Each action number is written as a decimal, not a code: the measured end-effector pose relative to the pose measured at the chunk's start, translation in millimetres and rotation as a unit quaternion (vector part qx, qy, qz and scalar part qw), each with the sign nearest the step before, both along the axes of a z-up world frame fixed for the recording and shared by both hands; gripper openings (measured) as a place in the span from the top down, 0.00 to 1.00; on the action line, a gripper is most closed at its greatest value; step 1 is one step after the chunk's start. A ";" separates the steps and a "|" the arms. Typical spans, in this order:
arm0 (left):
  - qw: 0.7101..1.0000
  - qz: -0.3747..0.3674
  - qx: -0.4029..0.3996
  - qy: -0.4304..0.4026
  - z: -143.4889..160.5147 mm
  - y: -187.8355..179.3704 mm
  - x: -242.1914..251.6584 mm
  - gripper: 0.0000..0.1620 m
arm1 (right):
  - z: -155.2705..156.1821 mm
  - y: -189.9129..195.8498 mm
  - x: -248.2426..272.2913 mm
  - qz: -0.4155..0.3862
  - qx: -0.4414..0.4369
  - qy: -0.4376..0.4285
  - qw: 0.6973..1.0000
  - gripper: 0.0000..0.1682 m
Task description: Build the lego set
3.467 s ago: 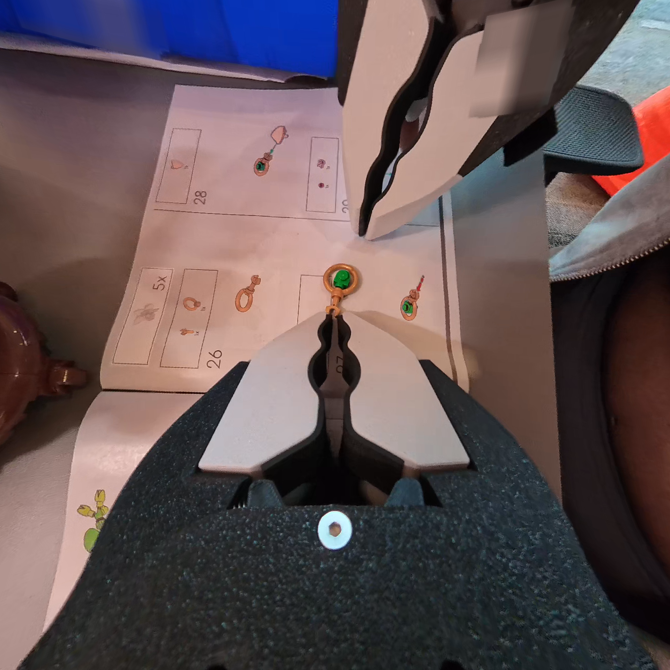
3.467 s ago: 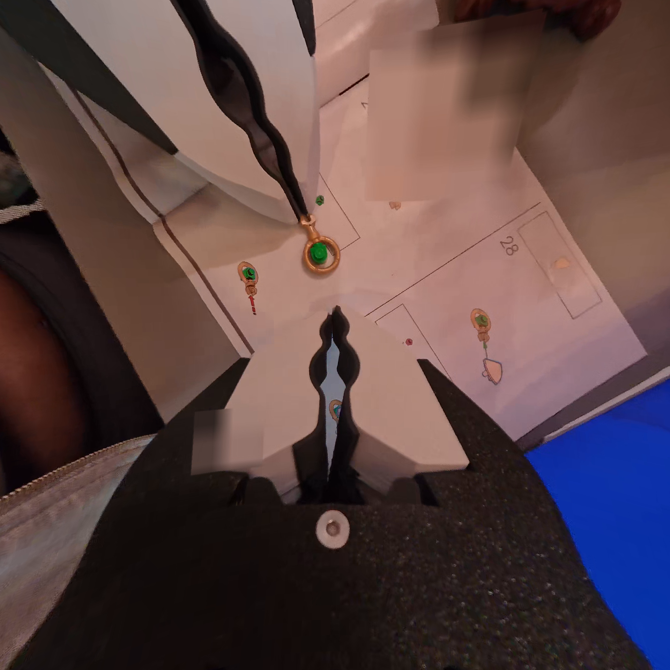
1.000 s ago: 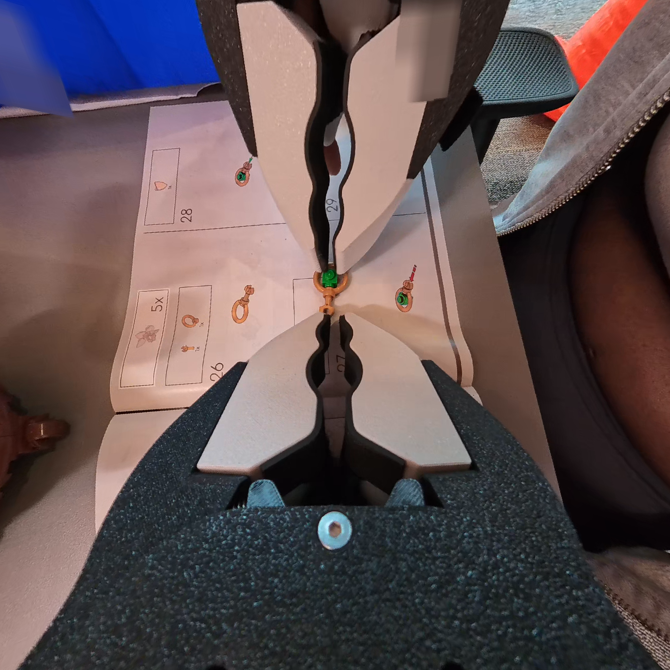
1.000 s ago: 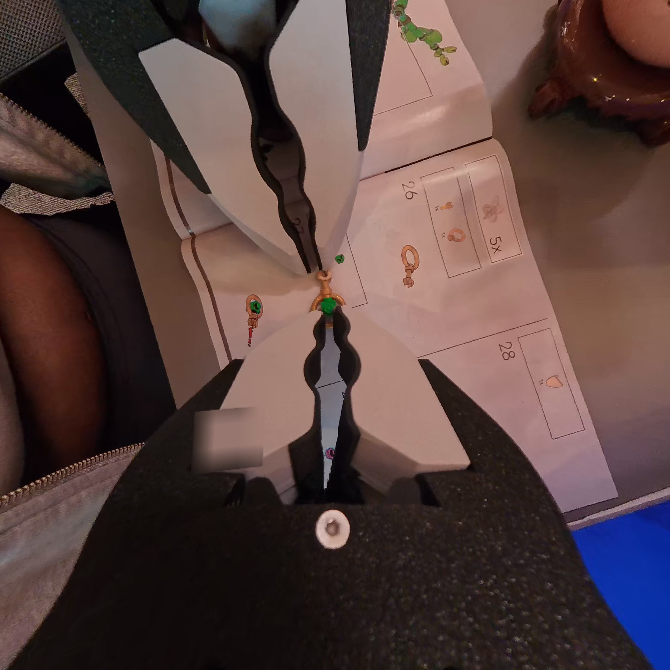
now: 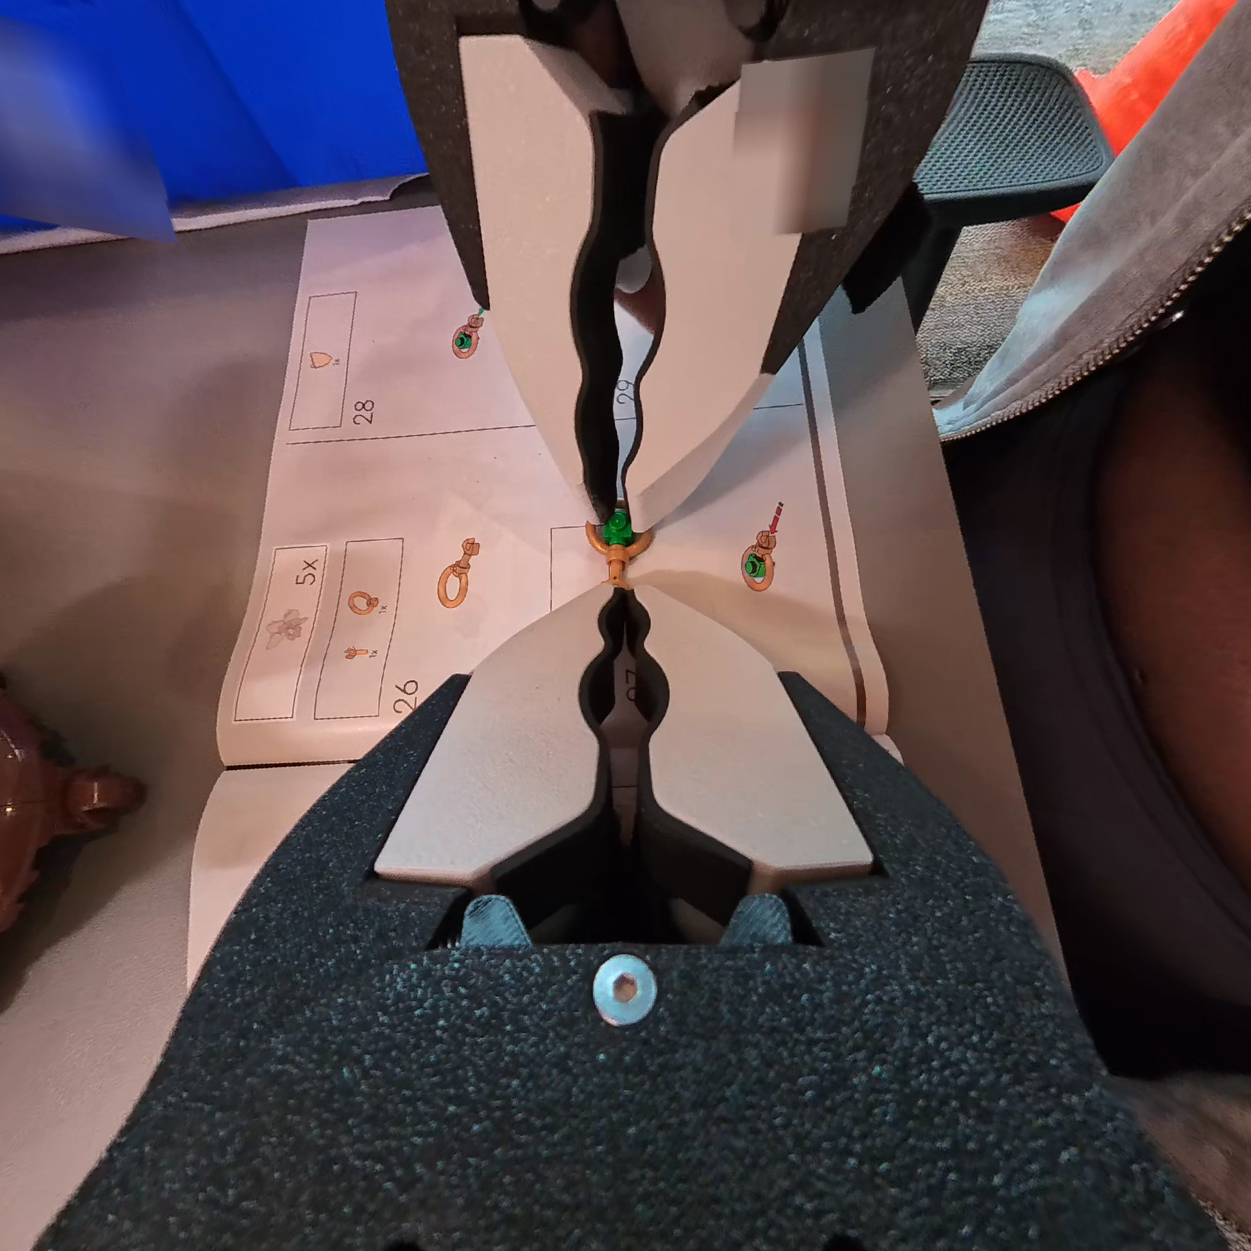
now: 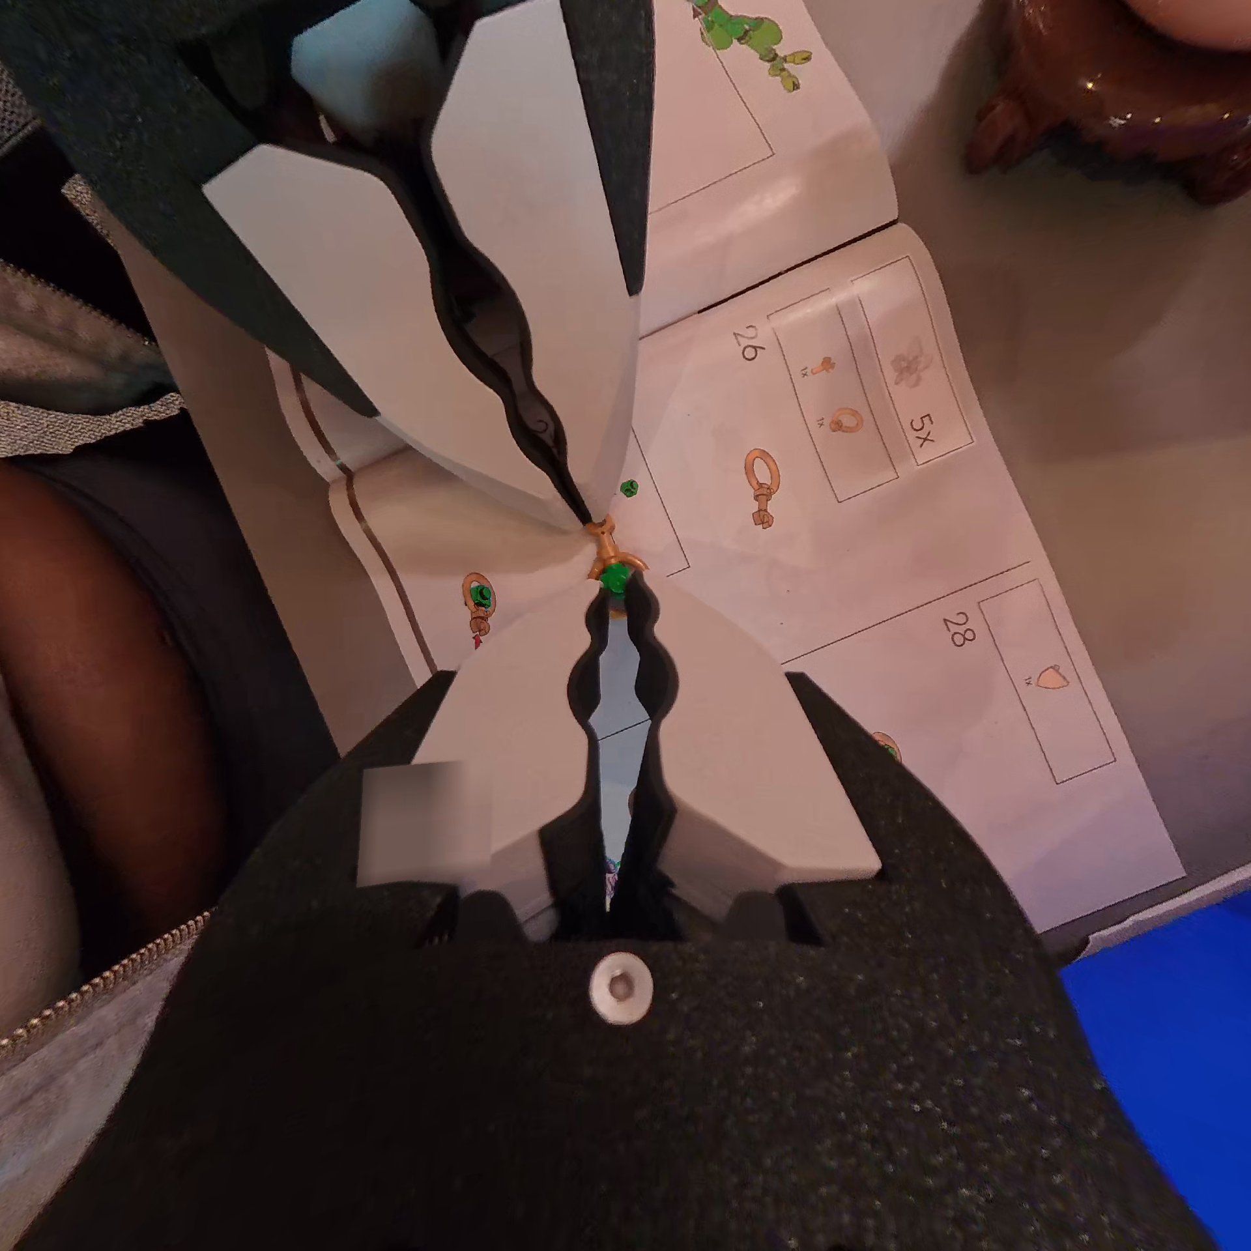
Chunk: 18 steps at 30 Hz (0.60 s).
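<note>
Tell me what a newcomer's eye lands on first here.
Two grippers meet tip to tip mid-frame: the left gripper pinches the stem of a tiny gold ring piece, while the right gripper closes on its green stud. Beneath lies an open instruction booklet.

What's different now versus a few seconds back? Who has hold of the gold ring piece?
The right gripper, earlier off to one side and apart from the piece, has swung in tip to tip with the left gripper and closed on the gold ring at its green stud. The left gripper still pinches the ring's stem. The instruction booklet still lies open on the table.
</note>
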<state>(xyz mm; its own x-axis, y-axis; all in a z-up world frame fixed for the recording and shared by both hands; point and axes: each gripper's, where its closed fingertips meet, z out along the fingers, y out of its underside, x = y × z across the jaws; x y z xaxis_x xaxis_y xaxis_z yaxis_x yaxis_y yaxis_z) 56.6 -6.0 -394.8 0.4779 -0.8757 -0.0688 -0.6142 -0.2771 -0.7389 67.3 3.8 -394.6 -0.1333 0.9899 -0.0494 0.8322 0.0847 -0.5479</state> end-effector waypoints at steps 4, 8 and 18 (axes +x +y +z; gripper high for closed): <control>1.000 0.000 0.001 0.000 0.1 0.0 0.1 1.00 | -0.1 -0.3 0.1 -0.009 -0.005 -0.005 1.000 0.97; 1.000 0.002 0.001 0.000 0.2 0.3 0.4 1.00 | -0.3 -0.7 0.0 -0.011 -0.008 -0.006 1.000 0.97; 1.000 0.002 -0.017 -0.012 0.8 0.9 1.3 1.00 | -0.6 -1.3 -1.1 -0.005 -0.007 -0.011 1.000 0.97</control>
